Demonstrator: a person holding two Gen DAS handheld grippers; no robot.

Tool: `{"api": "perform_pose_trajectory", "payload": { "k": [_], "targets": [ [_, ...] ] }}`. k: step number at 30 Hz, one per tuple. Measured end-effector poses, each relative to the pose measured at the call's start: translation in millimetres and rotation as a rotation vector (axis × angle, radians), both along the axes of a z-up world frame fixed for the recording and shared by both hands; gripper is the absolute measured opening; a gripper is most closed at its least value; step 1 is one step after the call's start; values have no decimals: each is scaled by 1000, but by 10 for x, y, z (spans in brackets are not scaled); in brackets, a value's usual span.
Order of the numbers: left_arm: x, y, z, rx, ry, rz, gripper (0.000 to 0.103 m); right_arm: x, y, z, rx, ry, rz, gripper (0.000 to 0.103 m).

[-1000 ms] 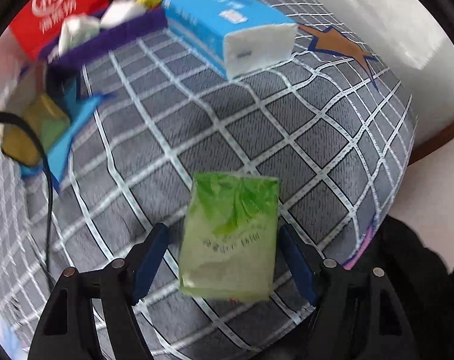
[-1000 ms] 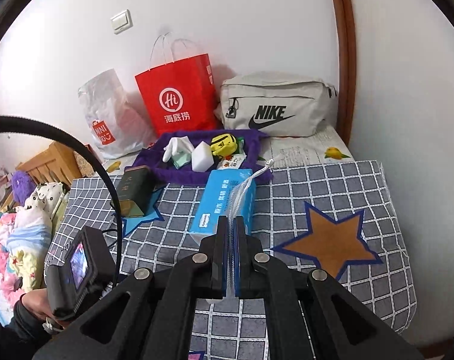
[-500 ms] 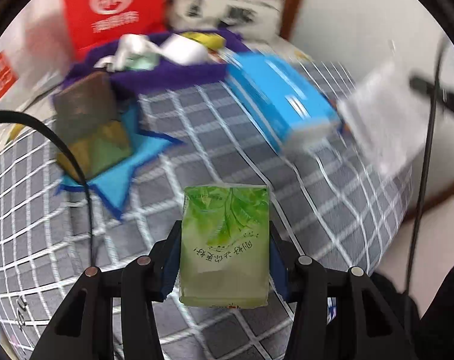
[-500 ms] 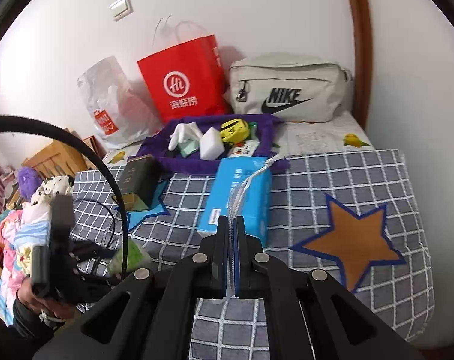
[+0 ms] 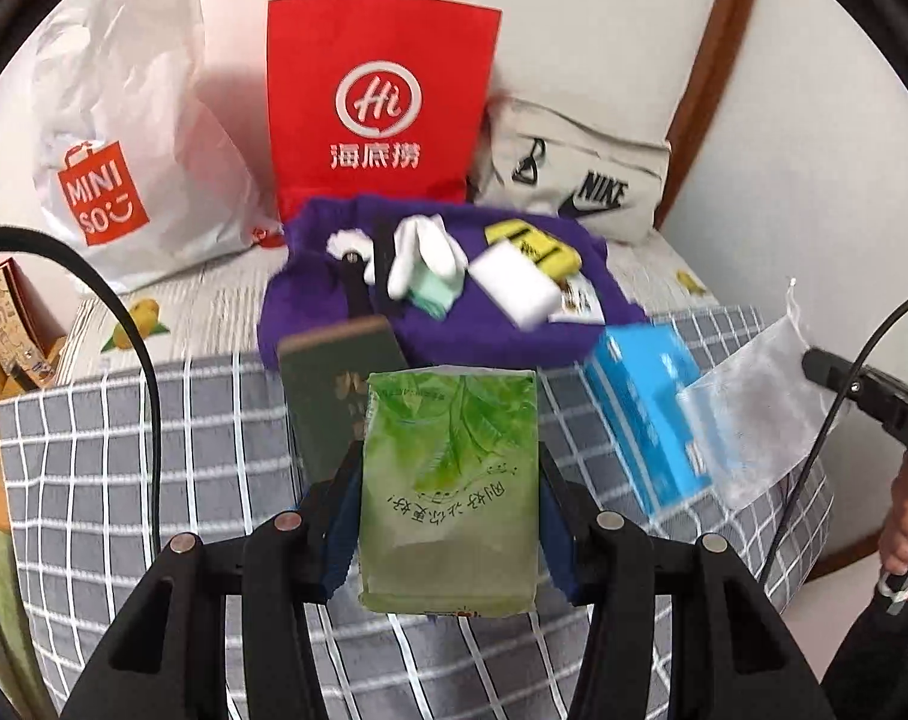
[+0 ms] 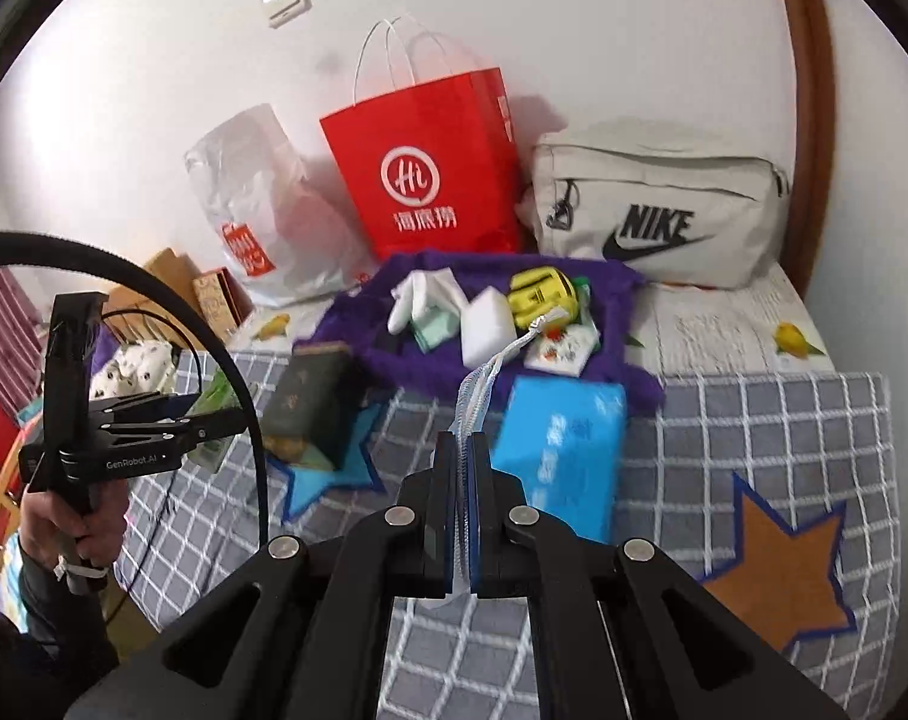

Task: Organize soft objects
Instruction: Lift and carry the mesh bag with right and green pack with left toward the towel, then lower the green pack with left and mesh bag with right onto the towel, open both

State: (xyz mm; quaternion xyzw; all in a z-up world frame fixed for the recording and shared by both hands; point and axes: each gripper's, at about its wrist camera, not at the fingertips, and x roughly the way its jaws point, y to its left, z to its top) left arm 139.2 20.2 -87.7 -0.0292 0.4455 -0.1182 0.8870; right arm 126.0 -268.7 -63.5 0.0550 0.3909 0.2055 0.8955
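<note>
Left wrist view: the left hand-held gripper [image 5: 447, 516] is clamped on a green plastic pack of tissues [image 5: 449, 492], its blue pads pressing the pack's two long sides; the jaws closed onto it within the last second. The pack is held upright above the grey checked blanket [image 5: 93, 456] on the bed. Behind it stands a dark green tin [image 5: 327, 384], and beyond that lies a purple fuzzy cloth [image 5: 309, 312] carrying a white sponge block [image 5: 517, 291], a yellow item [image 5: 532, 246] and white soft pieces [image 5: 423, 252]. A blue pack of tissues [image 5: 646, 414] lies to the right. Against the wall stand a red paper bag [image 5: 381, 108], a white plastic shopping bag [image 5: 123, 150] and a beige zip pouch [image 5: 574, 180]. At the right edge a translucent white mesh bag [image 5: 760, 414] hangs from the right hand-held gripper [image 5: 814, 363].

Right wrist view: the right hand-held gripper [image 6: 466, 516] has its pads pressed together on the mesh bag [image 6: 484, 384], seen edge-on and rising from between them. The blue pack [image 6: 562, 450] lies on the blanket just beyond. On the left, a hand [image 6: 75, 534] holds the left hand-held gripper [image 6: 225, 414], with the green pack [image 6: 213, 396] barely showing in its jaws, beside the tin [image 6: 315, 408].
</note>
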Motion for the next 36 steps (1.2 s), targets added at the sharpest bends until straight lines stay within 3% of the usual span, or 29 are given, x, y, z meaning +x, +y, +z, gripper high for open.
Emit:
{"api": "perform_pose_trajectory", "payload": {
  "k": [9, 21, 27, 32, 36],
  "targets": [
    [661, 124, 146, -13, -17, 41, 49, 782, 83, 162, 29, -17, -21, 3],
    [1604, 104, 244, -21, -45, 91, 49, 1883, 101, 98, 26, -6, -106, 3],
    [1902, 100, 118, -62, -34, 99, 49, 2144, 149, -79, 62, 33, -83, 3],
    [1982, 141, -126, -90, -4, 108, 49, 2249, 135, -241, 14, 43, -108, 3],
    [2070, 149, -190, -74, 16, 99, 49, 2299, 132, -272, 51, 50, -87, 3]
  ]
}}
